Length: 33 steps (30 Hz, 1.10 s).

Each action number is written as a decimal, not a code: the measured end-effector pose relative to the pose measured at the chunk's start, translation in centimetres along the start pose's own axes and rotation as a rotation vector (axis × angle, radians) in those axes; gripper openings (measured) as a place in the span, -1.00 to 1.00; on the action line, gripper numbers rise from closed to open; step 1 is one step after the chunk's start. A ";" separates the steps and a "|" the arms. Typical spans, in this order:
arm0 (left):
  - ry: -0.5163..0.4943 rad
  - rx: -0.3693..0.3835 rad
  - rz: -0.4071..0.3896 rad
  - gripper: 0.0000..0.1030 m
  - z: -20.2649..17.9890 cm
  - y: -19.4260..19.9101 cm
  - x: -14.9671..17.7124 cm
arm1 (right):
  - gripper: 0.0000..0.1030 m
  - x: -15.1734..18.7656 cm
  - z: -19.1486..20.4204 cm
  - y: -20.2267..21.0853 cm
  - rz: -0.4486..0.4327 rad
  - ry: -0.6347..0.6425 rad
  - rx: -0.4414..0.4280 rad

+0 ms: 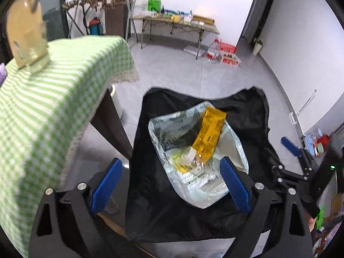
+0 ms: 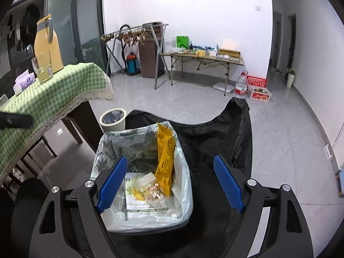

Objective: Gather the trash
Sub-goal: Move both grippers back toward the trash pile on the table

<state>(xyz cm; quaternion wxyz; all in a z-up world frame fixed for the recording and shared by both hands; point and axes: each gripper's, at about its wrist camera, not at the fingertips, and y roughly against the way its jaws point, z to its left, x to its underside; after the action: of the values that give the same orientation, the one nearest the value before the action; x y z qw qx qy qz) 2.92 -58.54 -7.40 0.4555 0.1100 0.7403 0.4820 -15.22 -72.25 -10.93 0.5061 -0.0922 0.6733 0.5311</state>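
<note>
Trash sits in a small bin lined with a leaf-printed plastic bag (image 2: 139,144), which rests on the seat of a black fabric chair (image 2: 217,144). Inside the bag, a yellow wrapper (image 2: 164,161) stands upright against the far side, and a white "Fresh Duck" packet (image 2: 144,202) lies flat at the bottom with small crumpled clear bits on top of it.

The right gripper (image 2: 169,185) hangs above the bag with its blue fingers (image 2: 112,182) spread wide and nothing between them; the bag's contents lie below and between the fingers, nearer the left finger. The left gripper (image 1: 169,187) is likewise wide open and empty, with the bag (image 1: 172,126) ahead of and between its fingers (image 1: 235,185), the yellow wrapper (image 1: 209,133) beyond the tips.

To the left of both pairs of fingers stands a table (image 2: 53,90) under a green checked cloth, carrying a yellow jug (image 2: 47,47), a glass (image 2: 43,71) and a tissue pack (image 2: 23,82). A pale waste bin (image 2: 112,119) stands on the floor beside the table leg, beyond the left finger of the right gripper.
</note>
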 end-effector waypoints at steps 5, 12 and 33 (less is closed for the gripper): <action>0.001 -0.013 -0.076 0.74 1.3 3.9 0.1 | 0.54 -1.8 2.5 1.4 -0.037 0.043 -0.036; 0.075 -0.032 -0.161 0.79 4.4 8.5 0.5 | 0.54 -4.6 6.9 3.6 -0.129 0.094 -0.105; 0.453 -0.294 -0.469 0.85 21.6 24.4 8.6 | 0.54 -7.7 23.7 7.9 -0.227 0.309 -0.346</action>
<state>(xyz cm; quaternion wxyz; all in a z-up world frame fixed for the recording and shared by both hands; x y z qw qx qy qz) 8.19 -27.64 5.02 0.3888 -0.2393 0.7506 0.4777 -3.00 -53.02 1.84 0.4304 -0.3324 0.6270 0.5577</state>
